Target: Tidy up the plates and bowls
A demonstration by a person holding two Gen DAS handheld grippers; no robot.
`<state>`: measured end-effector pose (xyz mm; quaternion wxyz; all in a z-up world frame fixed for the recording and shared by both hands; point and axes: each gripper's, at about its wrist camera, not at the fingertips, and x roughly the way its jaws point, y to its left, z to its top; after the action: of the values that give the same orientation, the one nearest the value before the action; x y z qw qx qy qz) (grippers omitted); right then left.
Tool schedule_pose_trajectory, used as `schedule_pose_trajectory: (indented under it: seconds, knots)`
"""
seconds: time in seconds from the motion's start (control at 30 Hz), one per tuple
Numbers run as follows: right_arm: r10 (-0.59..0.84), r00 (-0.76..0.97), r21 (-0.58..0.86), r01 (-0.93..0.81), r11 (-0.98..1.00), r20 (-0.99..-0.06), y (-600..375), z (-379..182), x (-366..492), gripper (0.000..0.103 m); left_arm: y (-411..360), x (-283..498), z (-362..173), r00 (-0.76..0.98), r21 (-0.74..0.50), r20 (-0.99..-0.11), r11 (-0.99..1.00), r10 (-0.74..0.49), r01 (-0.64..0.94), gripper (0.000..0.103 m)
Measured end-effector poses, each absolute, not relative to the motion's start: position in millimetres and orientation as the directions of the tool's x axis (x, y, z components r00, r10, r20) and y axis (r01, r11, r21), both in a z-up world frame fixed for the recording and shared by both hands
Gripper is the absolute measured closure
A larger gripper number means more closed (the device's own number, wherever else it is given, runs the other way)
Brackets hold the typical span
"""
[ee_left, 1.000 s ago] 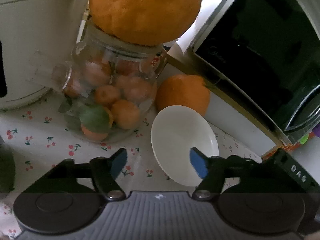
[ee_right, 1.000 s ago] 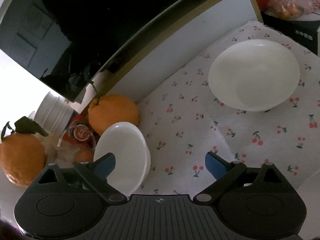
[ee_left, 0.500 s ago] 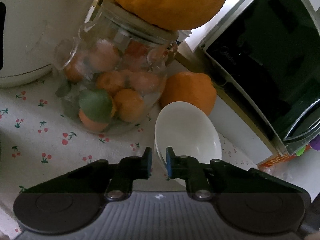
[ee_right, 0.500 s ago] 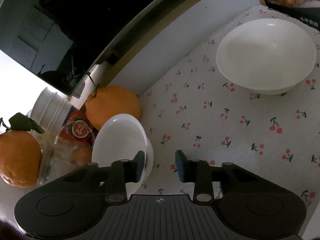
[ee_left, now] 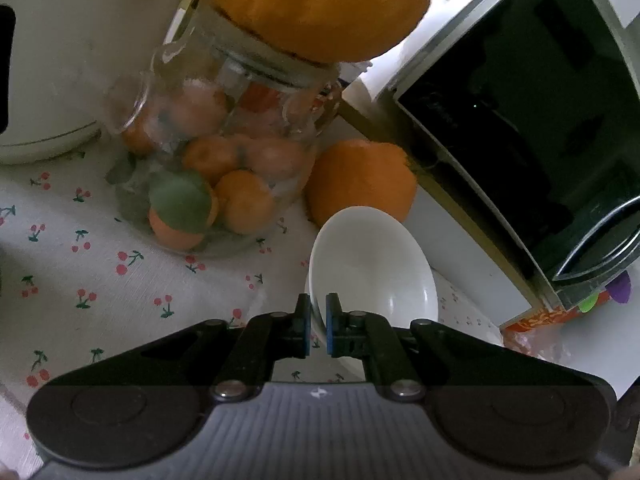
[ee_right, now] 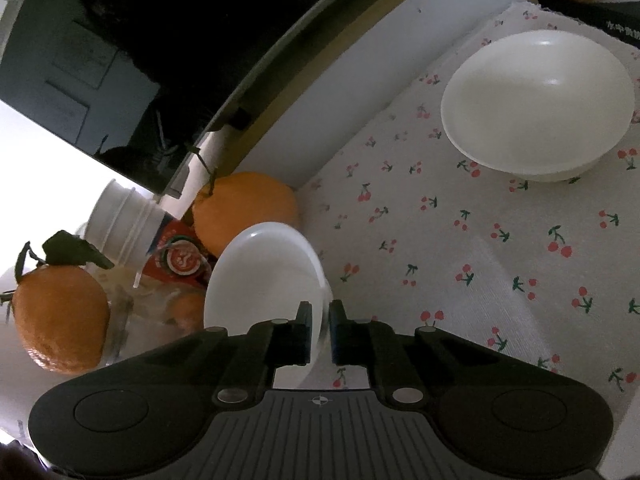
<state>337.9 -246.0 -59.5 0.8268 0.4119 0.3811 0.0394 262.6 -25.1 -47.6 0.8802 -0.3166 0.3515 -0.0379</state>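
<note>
Both grippers are clamped on the small bowl (ee_left: 374, 268): left gripper (ee_left: 317, 328) pinches its left rim, right gripper (ee_right: 319, 330) pinches its right rim, wall sandwiched between the pads each side, so neither hand is nearer. Small bowl sits tilted just in front of the orange (ee_left: 360, 182) by the microwave (ee_left: 520, 140), jar (ee_left: 224, 152) to the orange's left. Big bowl (ee_right: 536, 104) lies well to the right of the orange on the cherry cloth (ee_right: 480, 240), mouth up, so I'd guess the carry goes rightward from the jaws to nest it there.
</note>
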Motion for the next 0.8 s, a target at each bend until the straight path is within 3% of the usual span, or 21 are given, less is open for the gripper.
schedule_pose_trajectory:
  seconds: [0.8]
  knots:
    - [0.359, 0.663, 0.677, 0.310, 0.667, -0.657, -272, -9, 278, 0.093, -53, 203, 3, 0.707, -0.548, -0.626, 0.831, -0.329, -0.098, 0.097]
